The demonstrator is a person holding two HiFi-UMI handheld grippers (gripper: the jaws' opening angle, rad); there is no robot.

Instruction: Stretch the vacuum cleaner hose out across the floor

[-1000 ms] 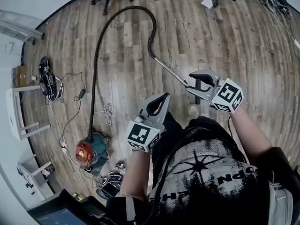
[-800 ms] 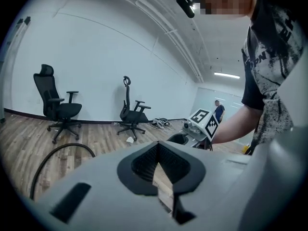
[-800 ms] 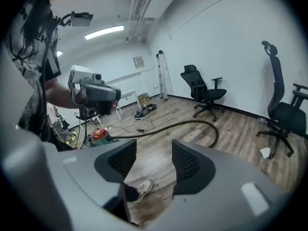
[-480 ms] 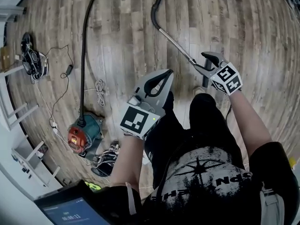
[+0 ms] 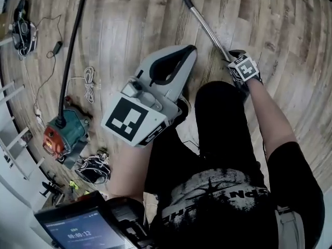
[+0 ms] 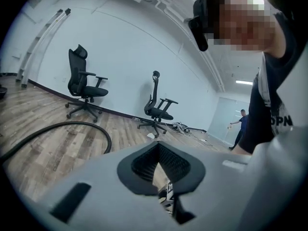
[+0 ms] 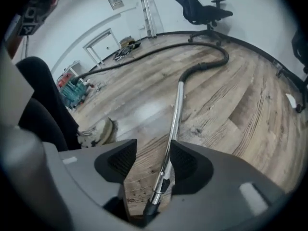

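Observation:
The vacuum cleaner (image 5: 62, 131) stands on the wood floor at the left. Its black hose (image 5: 72, 45) runs up and out of the head view, and in the right gripper view the hose (image 7: 144, 54) curves across the floor into the metal wand (image 7: 174, 124). My right gripper (image 7: 153, 150) is open, low over the floor. The wand's end lies between its jaws, close against the right one. In the head view this right gripper (image 5: 232, 57) sits at the wand (image 5: 207, 32). My left gripper (image 5: 191, 51) is shut and empty, raised close to the head camera.
Two black office chairs (image 6: 84, 88) (image 6: 158, 107) stand by the far wall, where a person (image 6: 240, 126) also stands. Cables and a charger (image 5: 85, 79) lie left of the vacuum cleaner. My shoe (image 7: 98, 129) is beside the wand. A tablet (image 5: 78, 232) is at the bottom left.
The right gripper has gone down toward the floor with the wand, and its jaws have spread wider. The left gripper has risen toward the head camera, which now looks closer down.

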